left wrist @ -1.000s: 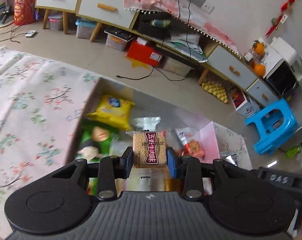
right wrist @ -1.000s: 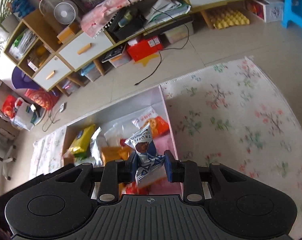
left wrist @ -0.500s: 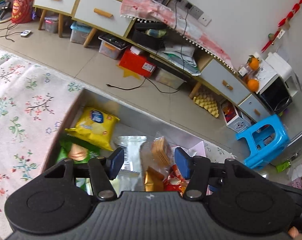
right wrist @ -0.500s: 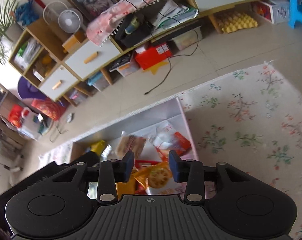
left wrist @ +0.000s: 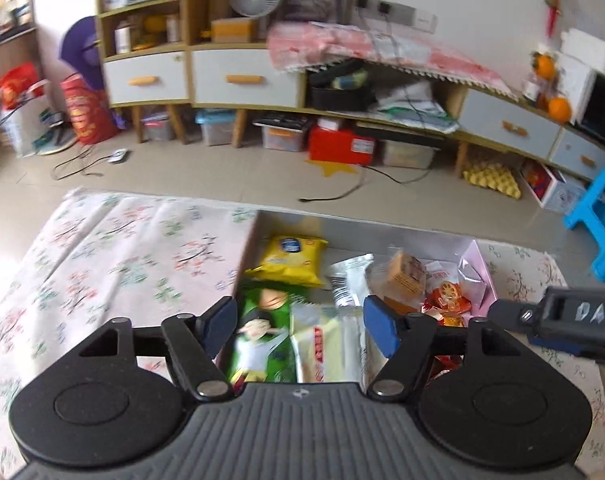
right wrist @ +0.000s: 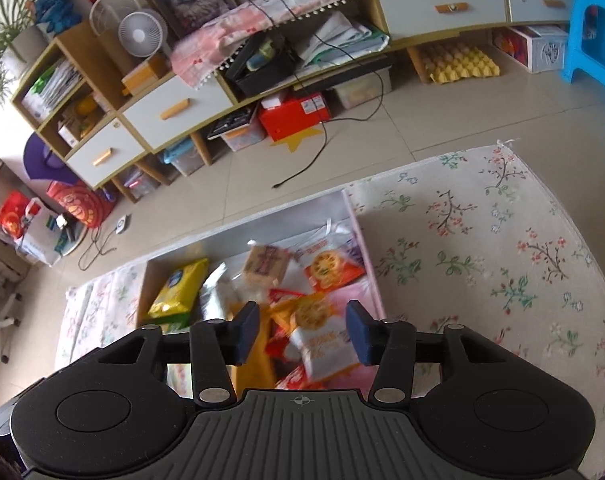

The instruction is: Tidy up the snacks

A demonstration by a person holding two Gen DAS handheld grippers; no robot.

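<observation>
A shallow white box point(left wrist: 402, 229) point(right wrist: 262, 224) on the flowered cloth holds several snack packs. Among them are a yellow bag point(left wrist: 289, 259) point(right wrist: 178, 288), a green bag point(left wrist: 262, 336), a silver pack point(left wrist: 348, 280), a tan cracker pack point(left wrist: 406, 276) point(right wrist: 264, 264) and orange-red packs point(left wrist: 448, 296) point(right wrist: 322, 268). My left gripper point(left wrist: 300, 324) hangs above the box, jaws opening, nothing pressed between them. My right gripper point(right wrist: 300, 330) hangs over the box's right half, jaws opening too, empty. Part of the right tool point(left wrist: 574, 320) shows at the left wrist view's right edge.
Flowered cloth point(left wrist: 114, 256) point(right wrist: 482, 248) spreads on both sides of the box. Beyond the table edge is tiled floor with a black cable point(right wrist: 326, 136), a long low cabinet point(left wrist: 242, 76), storage boxes under it and a blue stool point(left wrist: 598, 224) at right.
Both grippers let go of their packs: the cracker pack and the blue-silver pack dropped into the box. Both jaws spread wider, and both hands rose and drew back from the box.
</observation>
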